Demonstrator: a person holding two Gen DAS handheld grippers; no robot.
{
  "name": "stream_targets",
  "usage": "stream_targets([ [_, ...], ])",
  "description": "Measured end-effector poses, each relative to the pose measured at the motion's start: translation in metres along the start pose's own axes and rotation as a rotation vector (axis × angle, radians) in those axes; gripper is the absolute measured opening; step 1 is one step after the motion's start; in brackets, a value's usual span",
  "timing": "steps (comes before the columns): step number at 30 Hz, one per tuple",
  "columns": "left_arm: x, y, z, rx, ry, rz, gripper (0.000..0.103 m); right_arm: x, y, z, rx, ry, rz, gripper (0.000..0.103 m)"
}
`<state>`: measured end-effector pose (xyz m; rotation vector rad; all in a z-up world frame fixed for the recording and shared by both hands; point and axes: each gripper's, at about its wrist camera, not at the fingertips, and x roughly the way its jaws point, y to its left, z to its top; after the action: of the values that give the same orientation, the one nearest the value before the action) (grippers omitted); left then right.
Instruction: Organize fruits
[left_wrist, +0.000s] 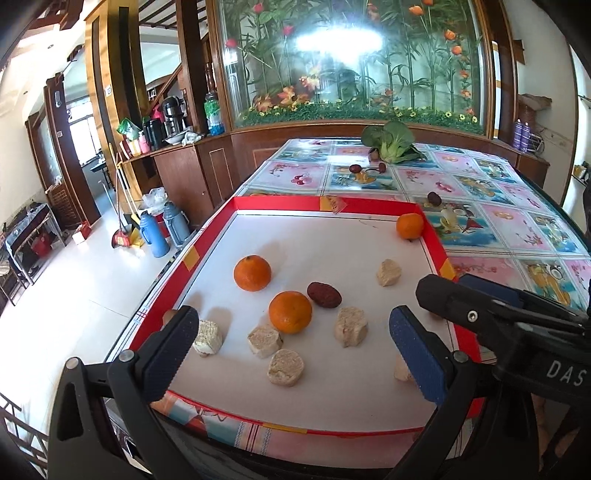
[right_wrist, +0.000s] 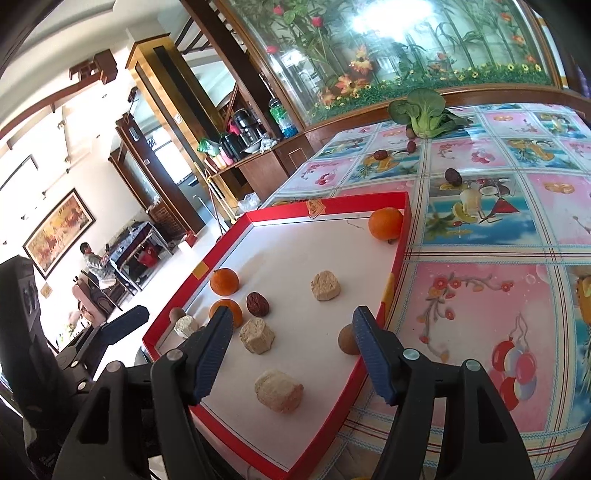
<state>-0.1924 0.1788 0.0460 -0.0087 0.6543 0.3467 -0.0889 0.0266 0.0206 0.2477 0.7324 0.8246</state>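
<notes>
Left gripper (left_wrist: 291, 341) hangs wide open over the red-rimmed tray (left_wrist: 369, 205), nothing between its pads. Below it: three oranges (left_wrist: 290, 312), one dark date (left_wrist: 324, 294) and several beige cakes (left_wrist: 351, 326) on white.

I'm working in somebody's home, dining room by the look of it. I'm leaning over a table under a glossy fruit-print plastic tablecloth (left_wrist: 491, 192). Behind it a big wood-framed glass panel of fake bamboo and flowers (left_wrist: 354, 62) is glaring. A wooden sideboard (left_wrist: 177, 155) is holding a black coffee maker (left_wrist: 171, 114), and blue thermos flasks (left_wrist: 149, 234) and a broom (left_wrist: 123, 206) are sitting on the tile floor. A framed painting (right_wrist: 59, 230) is hanging further back.
</notes>
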Motion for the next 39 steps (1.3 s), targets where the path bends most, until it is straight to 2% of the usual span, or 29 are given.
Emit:
stream_targets([
  [4, -0.006, 0.003, 0.003, -0.026, -0.007, 0.040, 0.103, -0.003, -0.002, 0.001, 0.014, -0.016, 0.009, 0.070],
  [10, -0.013, 0.002, 0.005, -0.031, -0.024, 0.048, 0.103, -0.008, -0.004, 0.001, 0.032, -0.048, 0.021, 0.070],
  [16, -0.015, 0.010, 0.006, -0.065, -0.035, 0.089, 0.103, -0.011, -0.005, 0.002, 0.035, -0.065, 0.018, 0.071],
  [24, -0.008, 0.030, 0.003, -0.128, 0.004, 0.143, 0.103, -0.012, -0.006, 0.001, 0.019, -0.073, 0.010, 0.072],
  [28, -0.009, 0.038, 0.001, -0.145, 0.006, 0.156, 0.103, -0.015, -0.002, 0.001, -0.005, -0.092, -0.009, 0.072],
  [34, -0.012, 0.042, 0.000, -0.144, 0.001, 0.172, 0.103, -0.017, 0.015, -0.004, -0.107, -0.128, -0.049, 0.075],
  [39, -0.018, 0.042, 0.002, -0.141, -0.013, 0.168, 0.103, -0.018, 0.019, -0.005, -0.137, -0.134, -0.038, 0.077],
])
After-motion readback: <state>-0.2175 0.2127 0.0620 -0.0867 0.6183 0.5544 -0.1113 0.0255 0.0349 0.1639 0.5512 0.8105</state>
